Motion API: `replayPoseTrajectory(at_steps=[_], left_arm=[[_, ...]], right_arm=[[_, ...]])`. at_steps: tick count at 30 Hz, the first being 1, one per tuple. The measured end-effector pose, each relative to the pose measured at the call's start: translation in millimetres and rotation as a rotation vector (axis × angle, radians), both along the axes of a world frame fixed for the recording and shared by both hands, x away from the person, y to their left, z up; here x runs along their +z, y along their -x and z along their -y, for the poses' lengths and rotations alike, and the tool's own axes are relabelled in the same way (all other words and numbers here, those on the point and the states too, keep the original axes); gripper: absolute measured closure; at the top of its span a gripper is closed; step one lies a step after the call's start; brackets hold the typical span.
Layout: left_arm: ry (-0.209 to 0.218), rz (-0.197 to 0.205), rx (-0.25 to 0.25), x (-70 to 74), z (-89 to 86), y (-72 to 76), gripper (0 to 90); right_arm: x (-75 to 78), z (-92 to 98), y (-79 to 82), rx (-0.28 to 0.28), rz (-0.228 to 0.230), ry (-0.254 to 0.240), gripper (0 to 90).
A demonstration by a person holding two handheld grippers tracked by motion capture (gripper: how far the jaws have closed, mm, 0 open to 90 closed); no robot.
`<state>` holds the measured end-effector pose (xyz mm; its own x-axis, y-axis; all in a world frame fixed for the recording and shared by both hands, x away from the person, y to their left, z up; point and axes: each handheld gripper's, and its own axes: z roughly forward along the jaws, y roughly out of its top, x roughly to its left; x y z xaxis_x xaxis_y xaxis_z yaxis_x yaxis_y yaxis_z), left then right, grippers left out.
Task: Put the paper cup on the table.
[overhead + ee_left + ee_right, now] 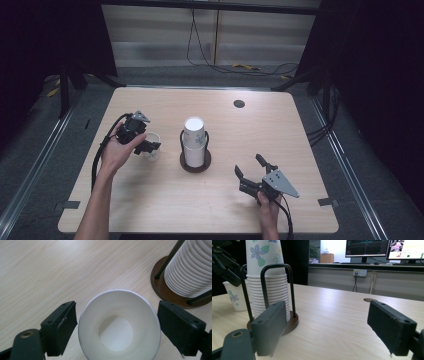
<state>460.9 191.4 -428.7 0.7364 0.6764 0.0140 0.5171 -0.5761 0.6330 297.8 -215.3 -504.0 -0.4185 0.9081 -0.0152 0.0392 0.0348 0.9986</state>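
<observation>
Overhead, a pale wood-grain table (165, 200) with rounded corners took up the middle of the high view, standing on grey floor between dark curtains, with black cables trailing along a light wall panel at the top of the frame. A small dark round grommet hole (239, 104) sat near the table's upper right.

At centre stood a tall stack of white paper cups (194, 142), printed with blue flowers, held in a black wire rack on a round dark brown base (195, 166). Left of it, a single white paper cup with a blue flower print (152, 146) stood upright on the wood. The left gripper (150, 146) hung over that cup; in the left gripper view its jaws stood wide apart on either side of the open rim (119, 323), with a sliver of gap at each pad, though whether the right pad brushed the rim was hard to judge.

At lower right of the high view the right gripper (249, 168) rested near the table's front edge, well apart from the rack, its jaws spread with nothing between them. Its own view looked level across the tabletop (337, 322) toward lit monitors (367, 247) on a far desk at the upper right.
</observation>
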Motion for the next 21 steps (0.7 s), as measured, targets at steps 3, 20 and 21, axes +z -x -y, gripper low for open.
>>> replayPoseTrajectory(at_steps=[3, 20, 21], left_arm=[[0.010, 0.020, 0.001, 2.2, -1.1, 2.2, 16.6], [0.269, 0.202, 0.078, 3.8, -10.6, 39.9, 17.0], [0.251, 0.214, 0.088, 2.0, -9.5, 41.6, 17.6]], right_arm=[[0.0, 0.0, 0.0, 0.001, -0.003, -0.001, 15.4], [-0.1, 0.1, 0.1, -0.001, 0.001, -0.003, 15.3], [-0.1, 0.1, 0.2, -0.002, 0.001, -0.001, 15.4]])
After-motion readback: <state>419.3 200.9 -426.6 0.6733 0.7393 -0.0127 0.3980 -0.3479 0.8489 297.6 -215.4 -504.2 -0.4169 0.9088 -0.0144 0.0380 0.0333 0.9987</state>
